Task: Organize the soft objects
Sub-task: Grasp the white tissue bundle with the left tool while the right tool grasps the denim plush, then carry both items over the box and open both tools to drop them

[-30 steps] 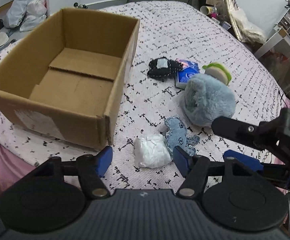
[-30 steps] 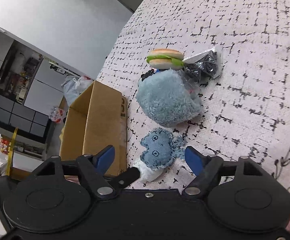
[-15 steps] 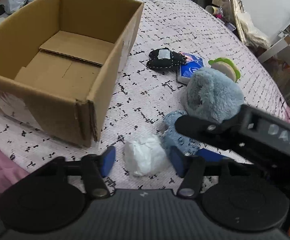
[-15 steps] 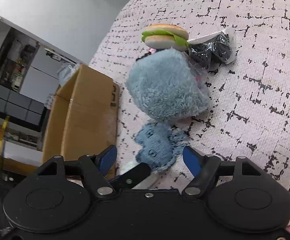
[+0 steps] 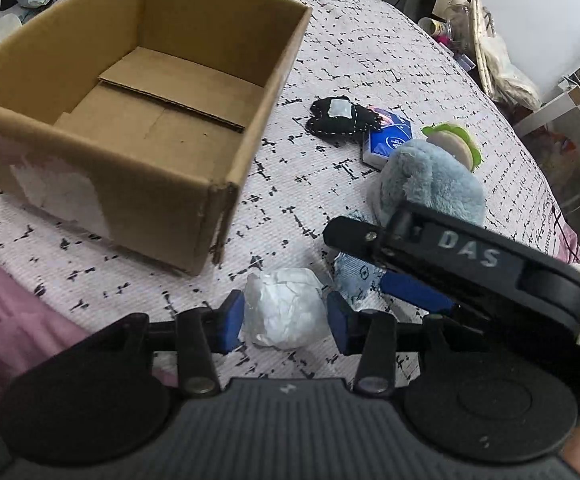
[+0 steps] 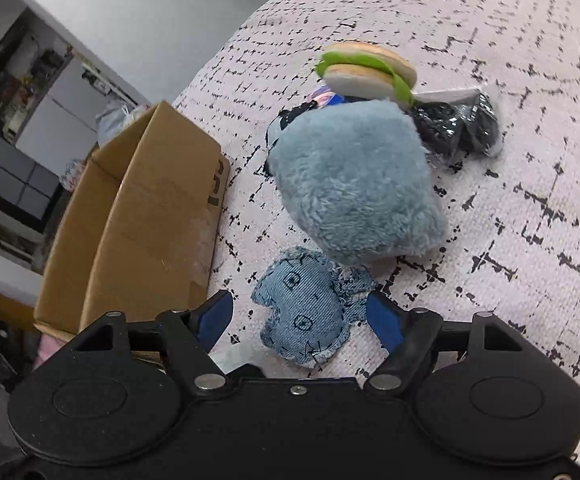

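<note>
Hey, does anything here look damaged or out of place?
The cardboard box has a torn, crumpled near corner and a pale patch on its front wall where the surface looks peeled. It holds nothing, while the soft items still lie on the bedspread, such as the white bundle and denim plush.

Between left tongs [image 5: 284,316]: white bundle [image 5: 284,308], crinkled glossy plastic. Between right tongs [image 6: 297,316]: denim toy [image 6: 303,314], frayed cloth. Beyond it: plush toy [image 6: 353,184], fluffy blue-grey pile. Left of both tongs: box [image 5: 130,152], matt corrugated cardboard. Bedspread [image 6: 509,160]: coarse woven cloth.
</note>
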`<state>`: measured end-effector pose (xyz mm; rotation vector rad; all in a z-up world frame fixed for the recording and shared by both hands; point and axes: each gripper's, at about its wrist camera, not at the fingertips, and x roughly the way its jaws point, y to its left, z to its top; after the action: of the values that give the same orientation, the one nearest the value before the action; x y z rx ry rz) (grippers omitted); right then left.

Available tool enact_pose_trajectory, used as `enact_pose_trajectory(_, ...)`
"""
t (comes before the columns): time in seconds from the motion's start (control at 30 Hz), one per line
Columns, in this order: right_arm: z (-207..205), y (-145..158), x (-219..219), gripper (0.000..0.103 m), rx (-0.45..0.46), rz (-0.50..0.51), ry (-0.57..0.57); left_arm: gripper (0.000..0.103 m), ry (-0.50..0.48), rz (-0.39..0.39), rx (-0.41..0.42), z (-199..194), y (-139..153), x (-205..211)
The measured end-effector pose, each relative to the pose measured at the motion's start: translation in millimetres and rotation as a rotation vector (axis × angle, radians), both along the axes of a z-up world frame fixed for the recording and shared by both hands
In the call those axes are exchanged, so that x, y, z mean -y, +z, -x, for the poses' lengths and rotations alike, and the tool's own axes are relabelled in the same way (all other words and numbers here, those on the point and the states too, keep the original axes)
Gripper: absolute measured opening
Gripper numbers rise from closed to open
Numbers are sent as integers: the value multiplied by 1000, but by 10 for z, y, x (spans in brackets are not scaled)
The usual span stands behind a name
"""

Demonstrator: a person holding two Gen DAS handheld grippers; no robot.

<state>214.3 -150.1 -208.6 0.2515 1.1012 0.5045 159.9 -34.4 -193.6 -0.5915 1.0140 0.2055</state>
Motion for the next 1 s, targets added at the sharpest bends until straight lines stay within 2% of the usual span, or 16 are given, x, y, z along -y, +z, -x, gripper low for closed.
enact_pose_trajectory(0.13,94,5,-137,71,55,93,46,44,10,-8,4,69,40,-36)
enact_pose_trajectory(0.17,112,12,-157,61,65,113,46,44,13,-9,6,83,53,-48)
enact_pose_trajectory(0.2,114,24,-162,47,75,140,37,44,18,-11,7,96,72,-62)
enact_pose_trajectory(0.27,128,39,-109,39,69,131,27,44,25,-12,8,116,105,-85)
enact_pose_trajectory(0.3,126,36,-76,30,45,103,28,44,28,-11,12,132,134,-94)
enact_pose_trajectory(0.5,238,152,-33,26,44,57,21,44,38,-36,60,270,380,-163)
enact_pose_trajectory(1.0,600,706,47,26,180,-70,4,44,52,-43,182,592,887,-361)
